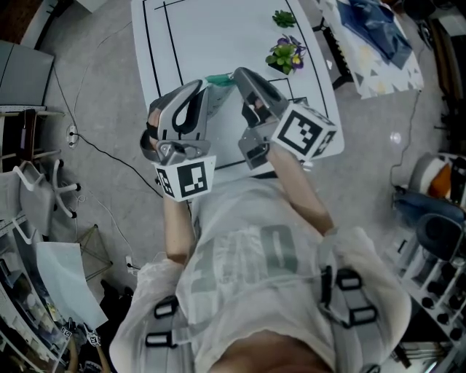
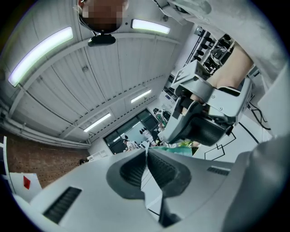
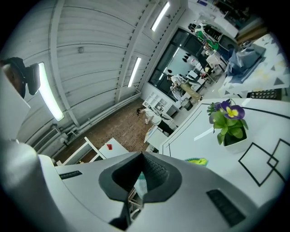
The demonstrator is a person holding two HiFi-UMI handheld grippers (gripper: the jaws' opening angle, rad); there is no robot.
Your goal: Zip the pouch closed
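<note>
A small teal pouch [image 1: 218,79] hangs between my two grippers over the near part of the white table [image 1: 218,29]; only a sliver of it shows in the head view. My left gripper [image 1: 206,89] is shut, and the teal pouch [image 2: 179,149] edge sits right at its tips [image 2: 146,150]. From the other side, my right gripper [image 1: 237,73] is shut with teal fabric [image 3: 138,180] and a small metal piece pinched between its pads. In the left gripper view the right gripper [image 2: 179,131] stands close ahead, just above the pouch. Most of the pouch is hidden by the jaws.
A potted purple flower [image 1: 286,55] and a small green plant [image 1: 284,18] stand on the table beyond the grippers. Black lines mark the tabletop. A blue cloth [image 1: 375,22] lies on a patterned surface at the right. Cables run across the floor [image 1: 95,80] at the left.
</note>
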